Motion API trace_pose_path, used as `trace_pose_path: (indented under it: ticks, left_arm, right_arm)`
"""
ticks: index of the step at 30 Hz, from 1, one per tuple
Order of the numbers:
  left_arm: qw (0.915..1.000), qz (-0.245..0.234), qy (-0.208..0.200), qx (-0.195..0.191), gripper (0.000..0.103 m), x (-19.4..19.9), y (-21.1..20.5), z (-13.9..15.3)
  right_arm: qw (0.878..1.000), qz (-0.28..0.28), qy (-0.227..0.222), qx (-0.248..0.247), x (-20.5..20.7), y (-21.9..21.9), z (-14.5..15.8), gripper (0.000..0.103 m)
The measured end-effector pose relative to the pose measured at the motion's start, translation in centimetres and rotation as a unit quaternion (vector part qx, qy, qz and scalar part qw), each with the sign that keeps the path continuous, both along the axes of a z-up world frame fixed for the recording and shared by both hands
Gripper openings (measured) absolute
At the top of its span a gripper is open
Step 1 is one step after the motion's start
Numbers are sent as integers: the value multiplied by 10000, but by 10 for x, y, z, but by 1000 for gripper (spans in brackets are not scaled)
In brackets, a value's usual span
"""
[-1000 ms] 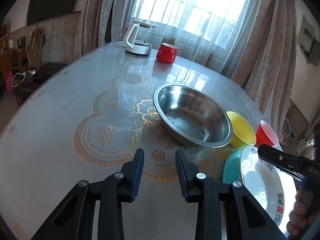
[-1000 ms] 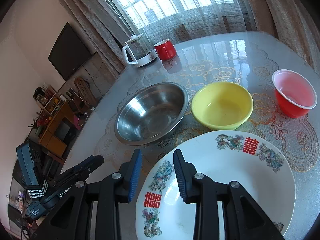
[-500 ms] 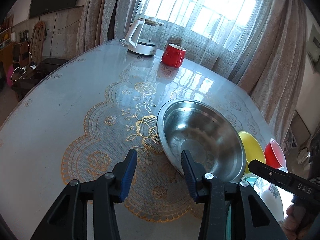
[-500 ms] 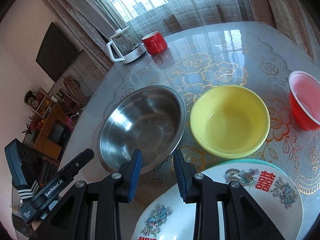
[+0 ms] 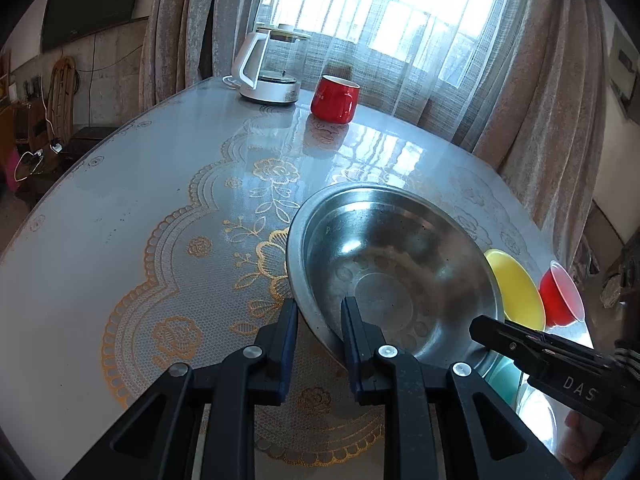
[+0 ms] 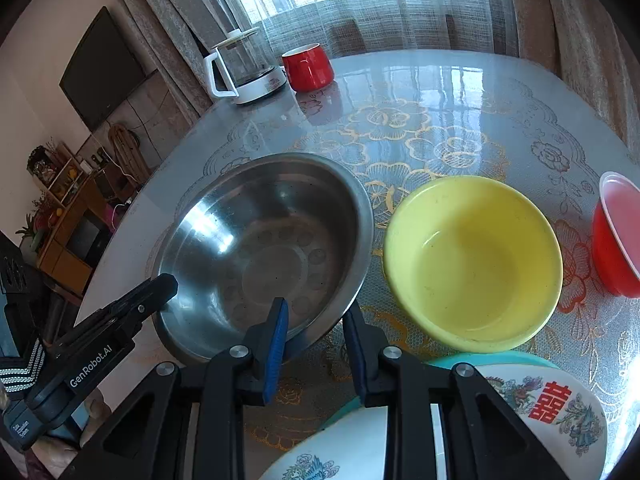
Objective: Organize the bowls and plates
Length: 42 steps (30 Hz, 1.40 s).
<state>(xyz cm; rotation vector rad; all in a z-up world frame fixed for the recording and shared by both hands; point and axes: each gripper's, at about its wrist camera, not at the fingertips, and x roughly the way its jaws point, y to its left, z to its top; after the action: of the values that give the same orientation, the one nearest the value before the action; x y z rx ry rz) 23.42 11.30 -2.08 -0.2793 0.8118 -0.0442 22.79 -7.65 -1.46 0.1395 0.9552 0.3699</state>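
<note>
Right wrist view, 1 shiny round steel bowl (image 6: 264,248), rim btwn both grippers' parted jaws, 1 matte yellow plastic bowl (image 6: 472,260), 2 stacked plates (image 6: 560,404), glossy lace-patterned worktop (image 6: 420,120).

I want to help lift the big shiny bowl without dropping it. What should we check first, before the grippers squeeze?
1. Left hand-held gripper open, straddling the steel bowl rim: ok.
2. Right hand-held gripper open, straddling the near rim of the steel bowl: ok.
3. Fingers already touching the rim: cannot tell.
4. Steel bowl holds nothing: ok.
5. Space around it: not ok; the yellow bowl sits close beside it, gap or contact unclear.
6. Decorated plate on the teal plate, right under the right gripper: not ok; watch it.
</note>
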Motion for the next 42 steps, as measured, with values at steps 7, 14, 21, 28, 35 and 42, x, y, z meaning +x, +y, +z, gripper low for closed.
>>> trace_pose_path:
  ticks: [7,14,21,28,35,42]
  left_arm:
    - [9998,187,-12,-38,24,-25,11,3]
    - [9992,302,-41,251,25,-54,18,8]
    - [9989,457,65,97,25,-85,36,2]
    - [9981,593,108,110,26,-116,45,3]
    - [9979,609,58,231,26,-145,46,5]
    - [9974,619,106,347,26,-161,47,4]
  right_arm:
    - [9994,310,-113,-83,-13,14,8,28]
    - [9985,539,-67,-84,-30,29,4,28]
    - [9969,782,7,-95,-49,46,2,28]
    - [9946,1032,-21,-121,-70,58,2,28]
    - [9934,1141,14,-74,-86,63,-1,28]
    - [9922,1244,37,7,-102,65,-3,28]
